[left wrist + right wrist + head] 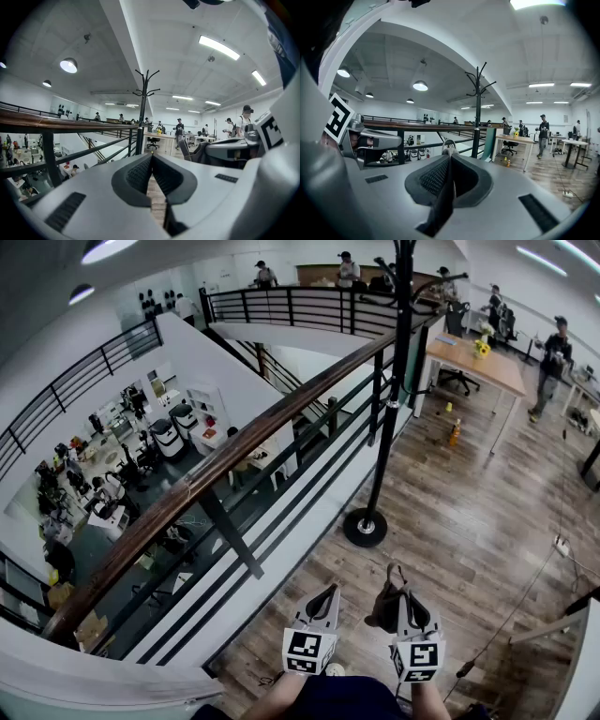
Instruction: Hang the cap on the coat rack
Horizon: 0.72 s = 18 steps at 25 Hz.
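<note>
The black coat rack [400,381] stands by the railing a few steps ahead, its round base [365,527] on the wood floor. My right gripper [401,589] is shut on the dark cap [384,607], which hangs on its left side. In the right gripper view the cap's fabric [443,201] runs between the closed jaws, a strap loop [448,144] sticks out past the tips, and the coat rack [477,112] rises beyond. My left gripper [329,589] is level beside it, shut with nothing in it. The left gripper view shows its jaws meeting and the coat rack [143,108] ahead.
A wooden-topped railing [216,470] runs diagonally on my left over an open floor below. A desk [473,360] stands behind the rack, with a bottle [455,433] on the floor by it. A person [551,367] stands far right. A cable [525,596] trails across the floor on the right.
</note>
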Motion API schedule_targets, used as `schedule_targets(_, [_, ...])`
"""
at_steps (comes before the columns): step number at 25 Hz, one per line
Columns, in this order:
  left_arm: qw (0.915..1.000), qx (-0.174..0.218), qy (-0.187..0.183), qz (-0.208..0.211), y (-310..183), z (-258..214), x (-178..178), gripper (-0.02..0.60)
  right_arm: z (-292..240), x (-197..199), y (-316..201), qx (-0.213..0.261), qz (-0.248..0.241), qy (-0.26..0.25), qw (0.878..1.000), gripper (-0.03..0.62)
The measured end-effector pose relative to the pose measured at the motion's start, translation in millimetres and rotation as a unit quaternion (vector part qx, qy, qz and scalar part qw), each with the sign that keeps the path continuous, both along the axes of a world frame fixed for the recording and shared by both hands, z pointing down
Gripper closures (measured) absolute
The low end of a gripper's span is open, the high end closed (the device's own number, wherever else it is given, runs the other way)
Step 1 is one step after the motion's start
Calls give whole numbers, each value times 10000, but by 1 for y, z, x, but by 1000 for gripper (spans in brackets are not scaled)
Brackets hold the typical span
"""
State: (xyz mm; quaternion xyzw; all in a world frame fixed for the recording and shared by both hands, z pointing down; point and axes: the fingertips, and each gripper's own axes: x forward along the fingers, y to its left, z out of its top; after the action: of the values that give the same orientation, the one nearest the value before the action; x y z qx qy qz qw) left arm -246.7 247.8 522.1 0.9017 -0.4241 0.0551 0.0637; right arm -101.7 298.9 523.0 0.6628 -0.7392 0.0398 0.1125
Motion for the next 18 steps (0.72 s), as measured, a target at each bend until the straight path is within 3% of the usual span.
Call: schedule_targets(18, [9999, -45, -57, -103, 2, 9, 2, 578, 7, 7, -2, -26, -27, -232, 9997, 571])
